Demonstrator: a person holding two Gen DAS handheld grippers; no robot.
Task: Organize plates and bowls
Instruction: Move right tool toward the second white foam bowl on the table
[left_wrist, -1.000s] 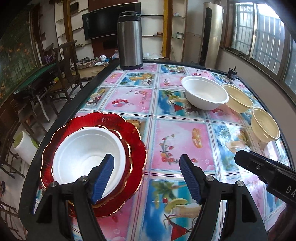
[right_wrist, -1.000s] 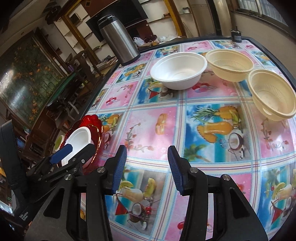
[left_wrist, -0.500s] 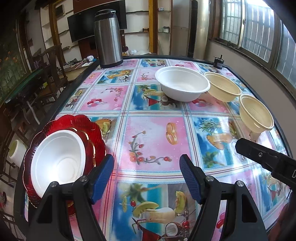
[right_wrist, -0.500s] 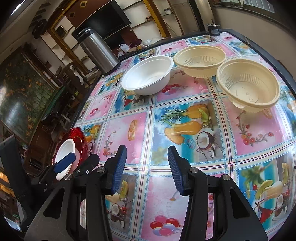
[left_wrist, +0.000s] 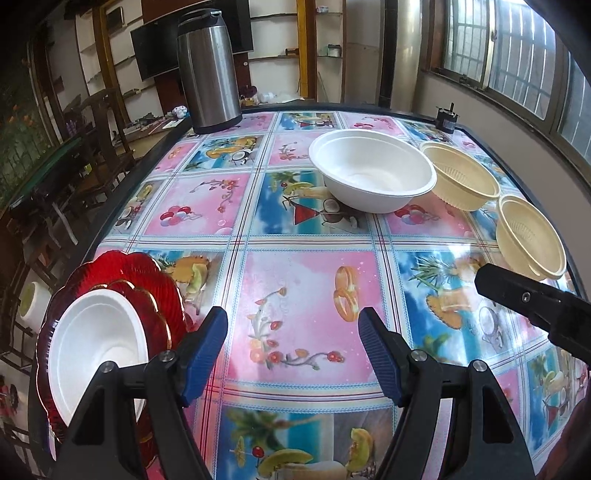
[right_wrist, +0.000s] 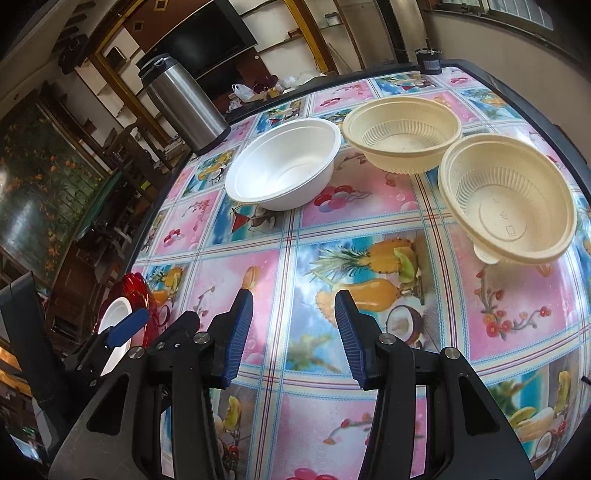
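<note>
A small white bowl (left_wrist: 98, 343) sits in stacked red scalloped plates (left_wrist: 129, 273) at the table's near left edge. My left gripper (left_wrist: 293, 325) hovers open and empty just right of them. A larger white bowl (left_wrist: 371, 170) stands mid-table, with two cream ribbed bowls to its right, the far one (left_wrist: 458, 173) and the near one (left_wrist: 528, 236). In the right wrist view my right gripper (right_wrist: 293, 314) hangs open and empty over the cloth, short of the white bowl (right_wrist: 284, 166) and cream bowls (right_wrist: 402, 133) (right_wrist: 506, 206). The red plates (right_wrist: 138, 295) show behind the left gripper (right_wrist: 162, 321).
A tall steel thermos (left_wrist: 208, 70) stands at the far left corner of the table (left_wrist: 295, 280), which has a fruit-patterned cloth. A small dark object (left_wrist: 447, 120) sits at the far right edge. Chairs and a paper roll (left_wrist: 31, 302) lie beyond the left edge.
Both grippers have shifted right across the table, away from the red plates. The plates and small white bowl slid toward the left edge of view. The cream bowls loom larger in the right wrist view.
</note>
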